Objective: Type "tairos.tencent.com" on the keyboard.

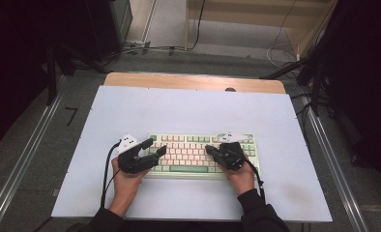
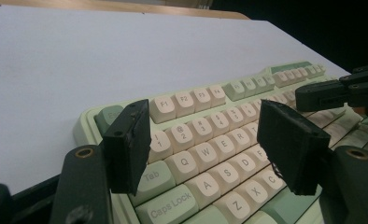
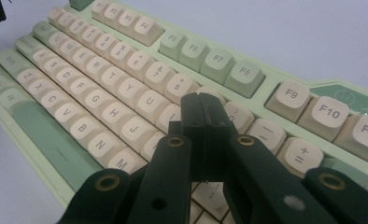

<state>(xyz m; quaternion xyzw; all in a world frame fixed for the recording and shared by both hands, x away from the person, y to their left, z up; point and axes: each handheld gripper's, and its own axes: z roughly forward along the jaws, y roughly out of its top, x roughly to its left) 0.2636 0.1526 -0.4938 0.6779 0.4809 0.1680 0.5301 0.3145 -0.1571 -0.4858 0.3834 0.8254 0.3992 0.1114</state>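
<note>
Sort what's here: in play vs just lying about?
In play:
- keyboard
- left gripper, fingers apart over the keyboard's left end
- right gripper, fingers shut above the keys

Lying about:
- cables on the floor behind the table

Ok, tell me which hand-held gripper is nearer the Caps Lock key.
Left. The left hand-held gripper hovers open just beyond the Caps Lock key; the right hand-held gripper sits shut over the keyboard's right half.

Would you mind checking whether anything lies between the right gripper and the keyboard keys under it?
Nothing visible does. The right gripper, jaws shut with nothing between them, points straight down at the keyboard near the I and O keys. The left gripper hovers open over the keyboard's other end, well apart.
</note>
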